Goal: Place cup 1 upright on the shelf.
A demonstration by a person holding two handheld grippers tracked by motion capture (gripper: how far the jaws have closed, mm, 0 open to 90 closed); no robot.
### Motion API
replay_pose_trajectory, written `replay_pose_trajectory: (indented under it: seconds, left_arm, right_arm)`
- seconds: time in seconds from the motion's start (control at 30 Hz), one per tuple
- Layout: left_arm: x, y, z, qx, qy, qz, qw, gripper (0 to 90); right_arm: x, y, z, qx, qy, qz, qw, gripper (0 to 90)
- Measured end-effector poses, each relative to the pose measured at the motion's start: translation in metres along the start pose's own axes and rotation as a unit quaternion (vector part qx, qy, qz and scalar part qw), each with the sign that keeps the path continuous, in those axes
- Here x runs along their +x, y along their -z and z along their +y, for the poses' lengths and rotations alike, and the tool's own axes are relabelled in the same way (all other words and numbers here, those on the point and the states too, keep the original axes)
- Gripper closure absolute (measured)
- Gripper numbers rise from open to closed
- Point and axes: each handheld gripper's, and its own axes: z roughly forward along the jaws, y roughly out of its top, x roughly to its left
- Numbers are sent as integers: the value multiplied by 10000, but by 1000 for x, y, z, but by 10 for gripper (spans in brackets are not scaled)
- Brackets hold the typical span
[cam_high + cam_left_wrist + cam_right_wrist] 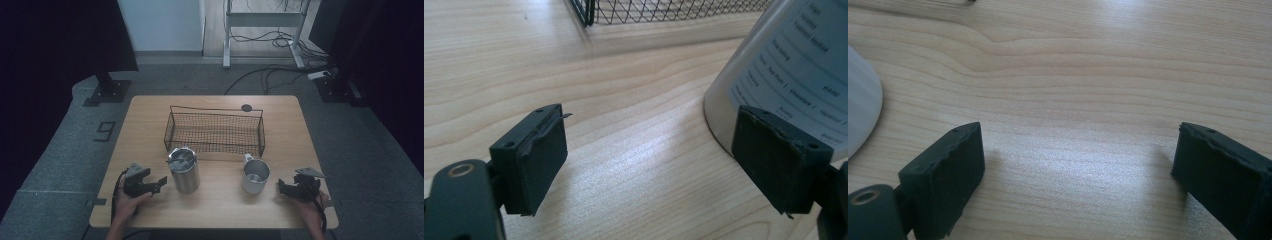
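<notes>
On the grey carpeted floor, left of the pale wooden surface, a dark "9" is marked, and black curtains hang at both sides of the room, with a white desk frame and loose cables at the back. At the near left of the surface the left claw rests in a person's hand, its jaws spread wide with nothing between them; in the left gripper view one pad stands just beside the steel tumbler, and whether it touches cannot be told. The tumbler stands upright with a lid on top, and its white label carries small printed lines too blurred to read. Behind it, toward the middle, sits a black wire basket with a round dark hole in the surface beyond. Right of the tumbler a steel mug stands upright, handle toward the basket. At the near right the right claw points at the mug, apart from it, jaws wide and gripping nothing over bare wood.
</notes>
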Motion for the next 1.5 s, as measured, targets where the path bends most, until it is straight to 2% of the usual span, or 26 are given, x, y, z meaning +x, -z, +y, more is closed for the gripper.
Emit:
replay_pose_trajectory:
  seconds: [0.3, 0.4, 0.67, 1.0, 1.37, 1.5]
  left_arm:
    - [-3, 3, 2, -65, -113, -3, 9999, 150]
    - [-4, 5, 3, -113, -129, -86, 9998, 149]
    - [-8, 17, 10, -305, -197, -292, 9989, 147]
    - [-16, 30, 17, -523, -233, -456, 9973, 134]
    - [-17, 31, 18, -523, -263, -466, 9972, 137]
    - [-20, 32, 19, -518, -331, -543, 9966, 150]
  right_arm:
    - [-1, 0, 0, -13, 12, -1, 10000, 69]
    - [-2, 1, 0, -8, -61, -76, 10000, 69]
    - [-3, 1, -1, -19, -71, -90, 9999, 72]
    - [-4, 1, -1, -21, -86, -116, 9999, 82]
    - [-4, 1, 0, -18, -89, -112, 9999, 83]
    - [-4, 1, 0, -20, -89, -114, 9999, 83]
